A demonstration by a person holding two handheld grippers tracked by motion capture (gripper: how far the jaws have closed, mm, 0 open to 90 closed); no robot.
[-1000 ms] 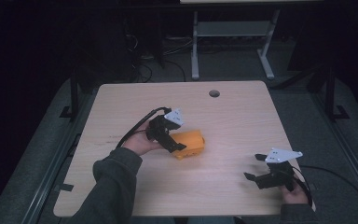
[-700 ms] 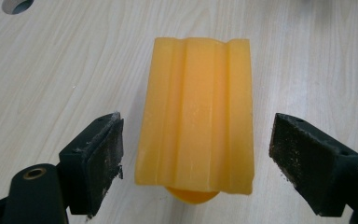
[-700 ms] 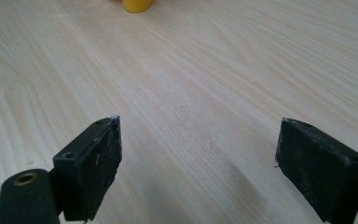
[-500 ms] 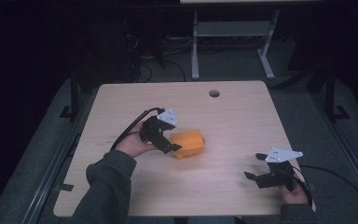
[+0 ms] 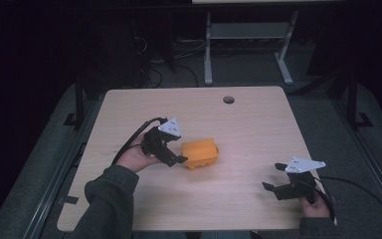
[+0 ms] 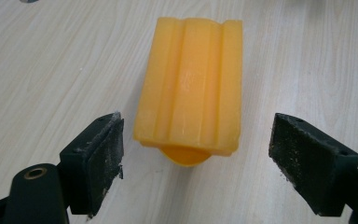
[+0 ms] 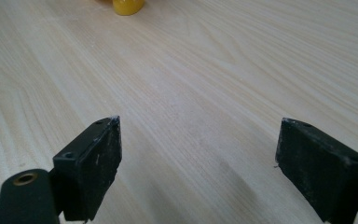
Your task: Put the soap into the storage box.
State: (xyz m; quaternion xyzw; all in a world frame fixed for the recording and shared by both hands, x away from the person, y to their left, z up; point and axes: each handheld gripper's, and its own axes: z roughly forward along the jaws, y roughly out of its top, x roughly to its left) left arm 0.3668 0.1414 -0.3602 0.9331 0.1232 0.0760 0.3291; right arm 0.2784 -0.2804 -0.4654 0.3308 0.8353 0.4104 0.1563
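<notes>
On the left half of the wooden table [image 5: 258, 124], seen from the high view, a person's left hand [image 5: 133, 158] in a dark green sleeve [image 5: 107, 204] holds the left gripper [image 5: 175, 154], whose black cable [image 5: 132, 139] loops back over the tabletop. Its jaws are spread wide and point toward the orange block [image 5: 200, 153], which lies flat on the wood near the middle of the table, just beside the jaw tips. In the left gripper view, the left gripper [image 6: 196, 158] is released: its two black pads stand either side of the near end of the orange block [image 6: 189, 88], with bare wood showing between each pad and the block, so nothing is clasped. The block is ribbed along its top, with raised ridges running away from the camera, and a rounded orange lip peeks out under its near end.

Farther right, the round hole [image 5: 228, 99] sits in the tabletop near the far edge. At the near right corner, the right gripper [image 5: 271, 178] hovers low over the wood, well apart from the block, with its grey three-cornered plate on top and the right hand [image 5: 316, 205] behind it. In the right gripper view, the right gripper [image 7: 198, 154] is likewise let go, jaws wide over bare wood grain, and a sliver of the orange block [image 7: 127, 6] shows at the top edge.
</notes>
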